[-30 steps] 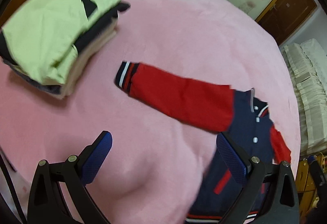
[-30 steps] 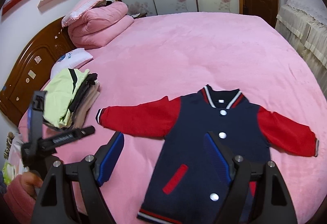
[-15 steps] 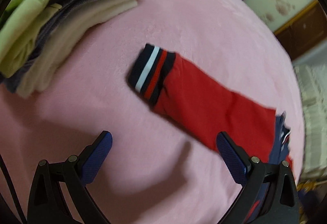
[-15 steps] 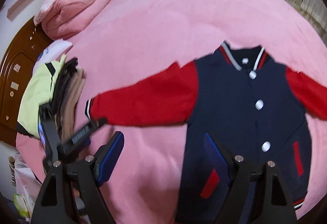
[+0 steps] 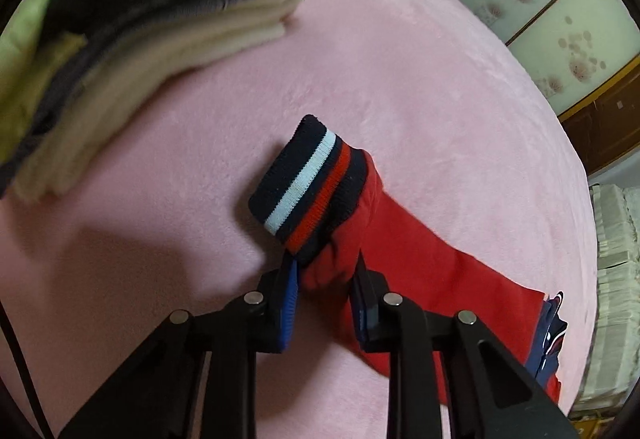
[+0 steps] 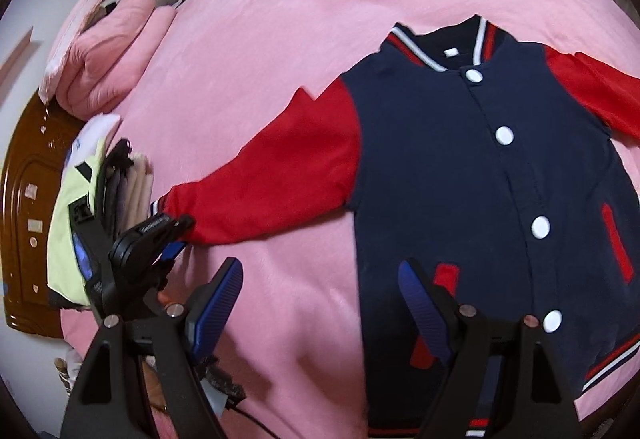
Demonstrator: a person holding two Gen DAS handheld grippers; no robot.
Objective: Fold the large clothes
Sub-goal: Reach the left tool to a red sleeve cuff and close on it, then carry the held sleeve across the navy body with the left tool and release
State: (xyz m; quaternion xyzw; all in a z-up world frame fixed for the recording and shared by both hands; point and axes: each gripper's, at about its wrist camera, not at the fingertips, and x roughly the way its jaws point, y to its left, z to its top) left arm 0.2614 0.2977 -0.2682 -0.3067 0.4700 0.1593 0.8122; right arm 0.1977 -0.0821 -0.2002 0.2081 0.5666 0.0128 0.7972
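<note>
A navy varsity jacket (image 6: 480, 175) with red sleeves and white snaps lies front up, spread flat on the pink bed. Its left red sleeve (image 6: 280, 175) stretches toward the folded pile. In the left wrist view my left gripper (image 5: 326, 275) is shut on that red sleeve (image 5: 420, 263) just behind its striped navy, white and red cuff (image 5: 308, 183). It also shows in the right wrist view (image 6: 176, 235) at the sleeve end. My right gripper (image 6: 320, 287) is open and empty, hovering over the bedspread beside the jacket's lower left hem.
A pile of folded clothes (image 5: 132, 35) with a pale green top sits left of the cuff, also in the right wrist view (image 6: 92, 207). Pink folded quilts (image 6: 108, 51) lie by the wooden headboard (image 6: 24, 207). Wardrobe doors (image 5: 560, 11) stand behind the pink bedspread (image 6: 280, 19).
My left gripper has dropped to the sleeve and closed on it just behind the cuff. My right gripper has moved lower and closer to the jacket's hem, still open.
</note>
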